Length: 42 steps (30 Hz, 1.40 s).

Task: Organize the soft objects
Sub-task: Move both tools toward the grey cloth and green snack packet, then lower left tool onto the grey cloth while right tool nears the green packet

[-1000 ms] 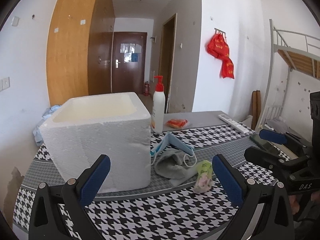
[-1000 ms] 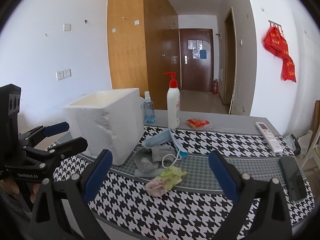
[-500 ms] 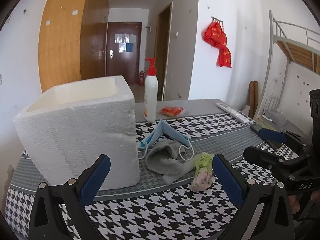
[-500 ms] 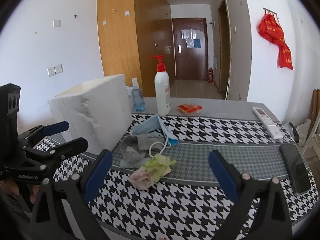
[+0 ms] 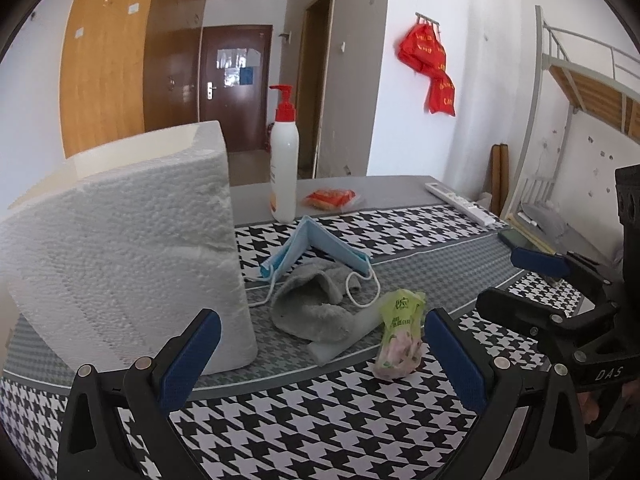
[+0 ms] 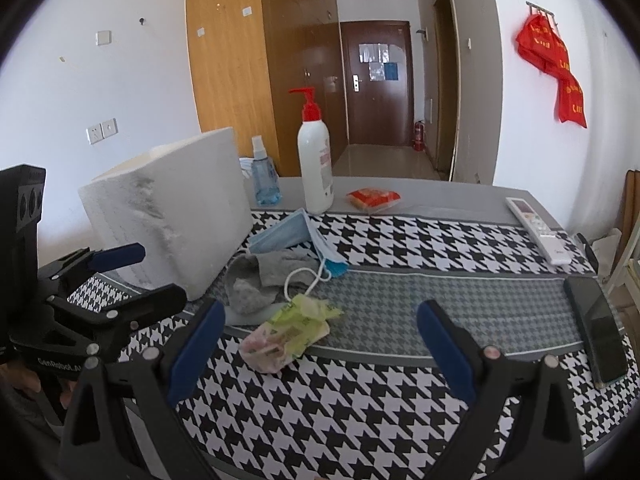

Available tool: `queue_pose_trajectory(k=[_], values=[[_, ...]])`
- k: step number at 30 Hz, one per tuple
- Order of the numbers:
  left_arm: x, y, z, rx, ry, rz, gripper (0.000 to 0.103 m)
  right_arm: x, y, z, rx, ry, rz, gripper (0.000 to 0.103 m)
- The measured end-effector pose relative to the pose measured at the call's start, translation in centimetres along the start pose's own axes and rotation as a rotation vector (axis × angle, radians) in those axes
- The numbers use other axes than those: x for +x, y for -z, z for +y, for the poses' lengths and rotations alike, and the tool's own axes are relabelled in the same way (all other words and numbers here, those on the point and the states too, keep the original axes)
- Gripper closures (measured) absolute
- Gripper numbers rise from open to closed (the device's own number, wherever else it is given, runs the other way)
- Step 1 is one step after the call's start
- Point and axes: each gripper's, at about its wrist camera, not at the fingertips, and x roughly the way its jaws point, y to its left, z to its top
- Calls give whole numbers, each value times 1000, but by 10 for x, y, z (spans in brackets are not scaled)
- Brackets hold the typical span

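Note:
A white foam box point(image 5: 120, 248) point(image 6: 168, 208) stands on the houndstooth table at the left. Beside it lie a blue face mask point(image 5: 316, 248) point(image 6: 296, 236), a grey sock point(image 5: 312, 300) point(image 6: 264, 276) and a green and pink tissue pack point(image 5: 400, 328) point(image 6: 288, 332). My left gripper point(image 5: 320, 356) is open and empty, a little short of the sock and the pack; it also shows in the right wrist view point(image 6: 116, 276). My right gripper point(image 6: 320, 344) is open and empty, just short of the tissue pack; it also shows in the left wrist view point(image 5: 520, 280).
A white pump bottle point(image 5: 284, 168) point(image 6: 316, 164), a small blue spray bottle point(image 6: 264, 180) and an orange packet point(image 5: 330, 199) point(image 6: 372, 199) stand behind the soft things. A remote point(image 6: 536, 228) and a black phone point(image 6: 600, 332) lie at the right edge.
Both grippers have moved forward and lower toward the pile; the box and soft objects appear larger. Both stay open. Nothing on the table has moved.

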Motion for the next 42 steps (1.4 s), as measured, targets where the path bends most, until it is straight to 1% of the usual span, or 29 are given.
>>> queue_pose_trajectory(k=[15, 20, 23, 28, 32, 34, 35, 41, 42], values=[[23, -2, -11, 21, 44, 54, 1, 6, 4, -21, 36, 16, 16, 4], [36, -4, -14, 17, 39, 83, 2, 7, 7, -29, 50, 21, 21, 4], [43, -5, -16, 27, 22, 96, 6, 9, 8, -33, 60, 19, 24, 4], [56, -5, -18, 27, 14, 136, 16, 12, 11, -37, 72, 9, 32, 4], [63, -6, -16, 9, -13, 156, 18, 14, 12, -38, 69, -2, 34, 4], [68, -6, -15, 6, -35, 170, 26, 15, 12, -37, 67, -7, 37, 4], [70, -6, -14, 5, -43, 174, 28, 16, 12, -37, 67, -9, 39, 4], [81, -5, -11, -12, -61, 210, 31, 19, 13, -36, 64, -20, 47, 4], [84, -4, -10, -17, -54, 228, 36, 20, 12, -36, 62, -20, 49, 4]])
